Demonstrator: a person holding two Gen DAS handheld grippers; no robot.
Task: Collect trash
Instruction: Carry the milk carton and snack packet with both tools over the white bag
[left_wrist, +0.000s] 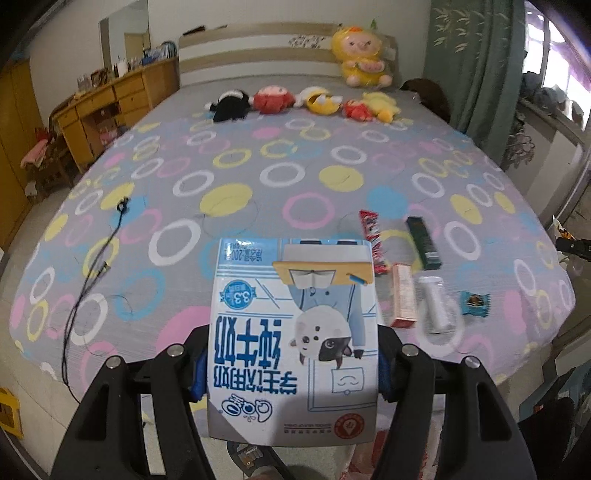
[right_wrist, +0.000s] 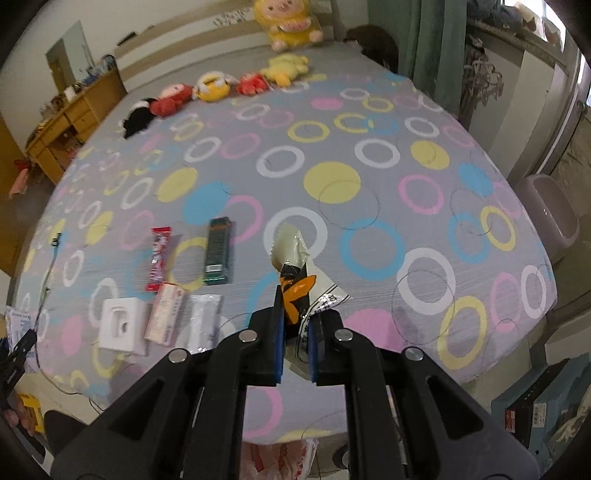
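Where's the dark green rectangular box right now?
Right wrist view: the dark green rectangular box lies on the circle-patterned bedsheet, left of centre, between the red snack wrapper and the right claw.

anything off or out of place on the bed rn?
Nothing spilled or damaged. Litter near the bed's front edge: red wrapper, dark green box, pink box, white box, teal candy. A black cable trails over the left edge.
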